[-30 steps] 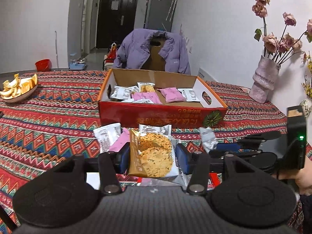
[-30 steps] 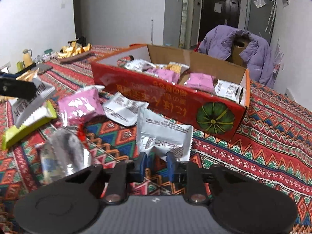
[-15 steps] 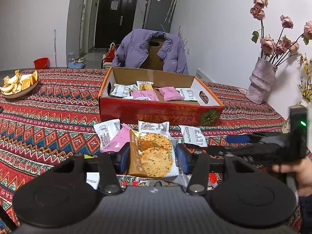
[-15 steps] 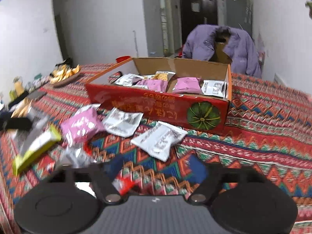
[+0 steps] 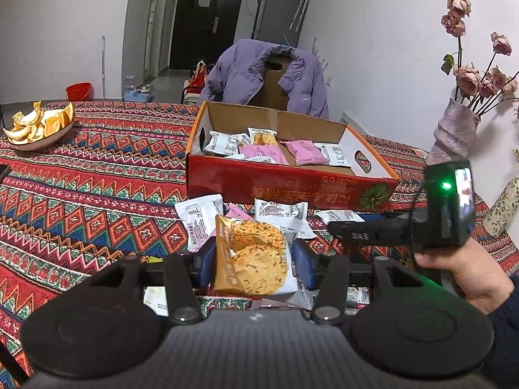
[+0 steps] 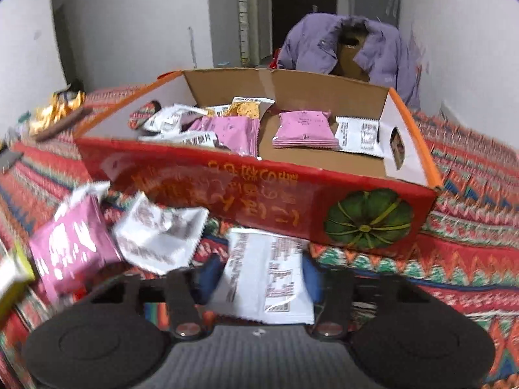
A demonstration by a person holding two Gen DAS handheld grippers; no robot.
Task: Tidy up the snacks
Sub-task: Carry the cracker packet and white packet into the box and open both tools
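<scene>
My left gripper (image 5: 254, 267) is shut on an orange cookie packet (image 5: 254, 261) and holds it upright in front of the red cardboard box (image 5: 285, 186). The box holds several white and pink snack packets. My right gripper (image 6: 259, 278) is open, with a white snack packet (image 6: 264, 278) lying between its fingers on the cloth, just in front of the box (image 6: 259, 191). In the left wrist view the right gripper (image 5: 399, 227) reaches in from the right. Loose pink (image 6: 71, 243) and white (image 6: 159, 233) packets lie to its left.
A patterned red tablecloth (image 5: 97, 178) covers the table. A bowl of orange peels (image 5: 37, 126) sits far left. A vase of dried roses (image 5: 454, 134) stands at right. A chair with a purple jacket (image 5: 266, 76) is behind the box.
The right gripper let go of a white packet, opened wide, pulled back, then moved forward and low toward the box so a white packet lies between its fingers. The left gripper stays put.
</scene>
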